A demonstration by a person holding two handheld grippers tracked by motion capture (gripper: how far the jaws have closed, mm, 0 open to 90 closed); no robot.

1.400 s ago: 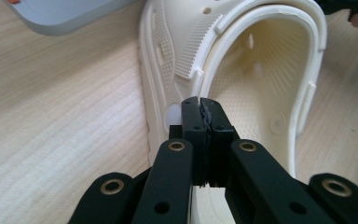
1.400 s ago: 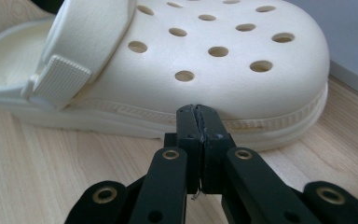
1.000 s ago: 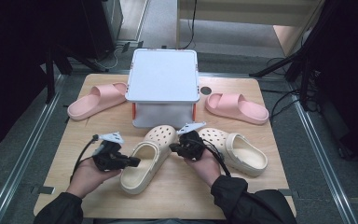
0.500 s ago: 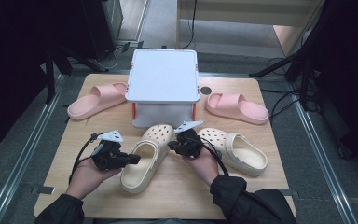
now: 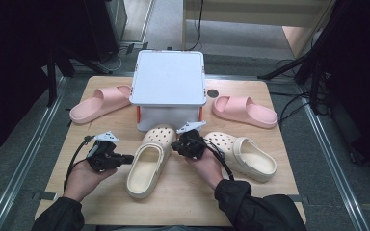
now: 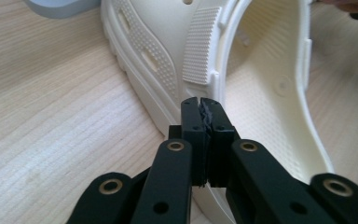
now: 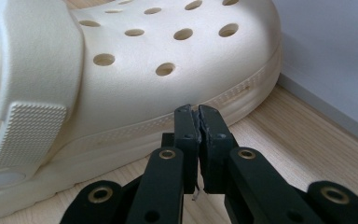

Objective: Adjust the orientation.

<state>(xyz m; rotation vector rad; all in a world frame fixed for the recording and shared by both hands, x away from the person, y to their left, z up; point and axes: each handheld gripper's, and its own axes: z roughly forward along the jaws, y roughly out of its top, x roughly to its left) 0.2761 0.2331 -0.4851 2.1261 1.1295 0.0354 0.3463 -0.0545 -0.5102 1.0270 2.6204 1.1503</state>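
Note:
A cream clog (image 5: 149, 163) lies in the middle of the table, toe toward the white box. My left gripper (image 5: 127, 157) points at its left side, level with the strap. Its jaws (image 6: 200, 105) have just closed the last bit and are shut with nothing between them, close to the clog (image 6: 261, 93). My right gripper (image 5: 176, 144) sits at the clog's right side near the toe. It (image 7: 195, 112) is shut and empty, its tips close to the sole edge of the clog (image 7: 144, 70). A second cream clog (image 5: 243, 154) lies to the right.
A white lidded box (image 5: 168, 77) stands at the back centre, just beyond the clog's toe, and its wall (image 7: 331, 46) rises close on the right. One pink slipper (image 5: 101, 103) lies left of the box, another pink slipper (image 5: 244, 110) right of it.
My left gripper has slid a little to the left and away from me beside the clog. The right gripper and both clogs have stayed put.

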